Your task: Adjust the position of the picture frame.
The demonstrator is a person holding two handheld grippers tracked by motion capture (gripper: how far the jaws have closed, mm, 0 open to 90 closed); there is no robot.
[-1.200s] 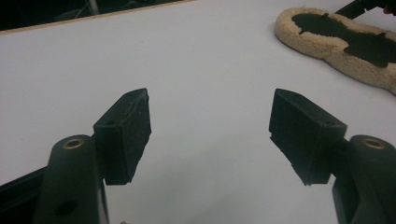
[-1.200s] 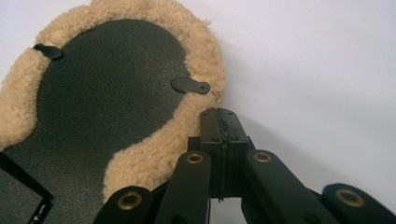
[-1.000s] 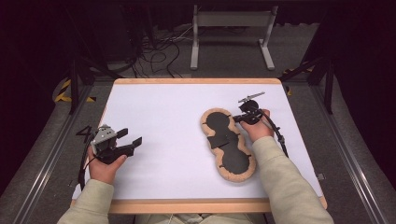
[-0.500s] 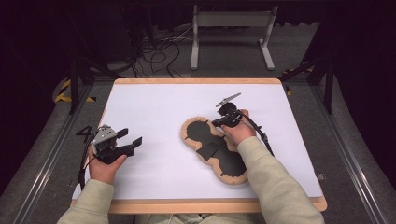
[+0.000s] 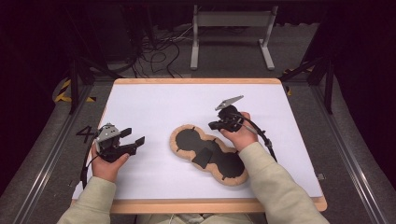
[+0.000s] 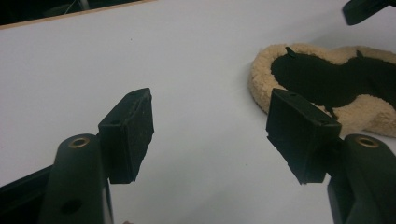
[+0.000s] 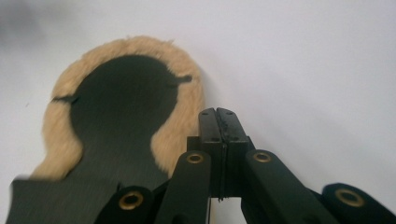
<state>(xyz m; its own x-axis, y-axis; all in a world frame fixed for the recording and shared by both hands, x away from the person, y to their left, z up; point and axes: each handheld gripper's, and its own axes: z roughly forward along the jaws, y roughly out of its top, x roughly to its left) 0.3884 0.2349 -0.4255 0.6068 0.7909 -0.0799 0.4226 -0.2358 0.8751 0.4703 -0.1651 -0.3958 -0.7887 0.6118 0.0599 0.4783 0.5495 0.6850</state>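
Shut tight on the right gripper [image 5: 214, 125] [image 7: 219, 116], pads pressed face to face with no gap to see in its own view, tips down at the far rim of the fleece-lined pad [image 5: 189, 138] [image 7: 121, 98]; apparently pinching that rim, though the bite itself hidden under the jaws. Spread wide on the left gripper [image 5: 131, 136] [image 6: 217, 135], nothing between the pads, held low over the bare white table [image 5: 154, 102], well apart from the fleece-lined pad and pointing toward it. Lying flat near the middle of the table, a little toward the person's right: figure-eight in outline, black face up, tan fleece showing all round the edge, a small black flap [image 5: 201, 157] raised near the waist. As for progress, early by the look of it: one thin hold taken at one end, no lift, fold or flip to be seen, no second grip. Likely left to do: bring the open gripper across to take or steady the near lobe, then move or turn the whole piece as wanted. Worth watching for a slip, with so slight a hold on soft fleece.
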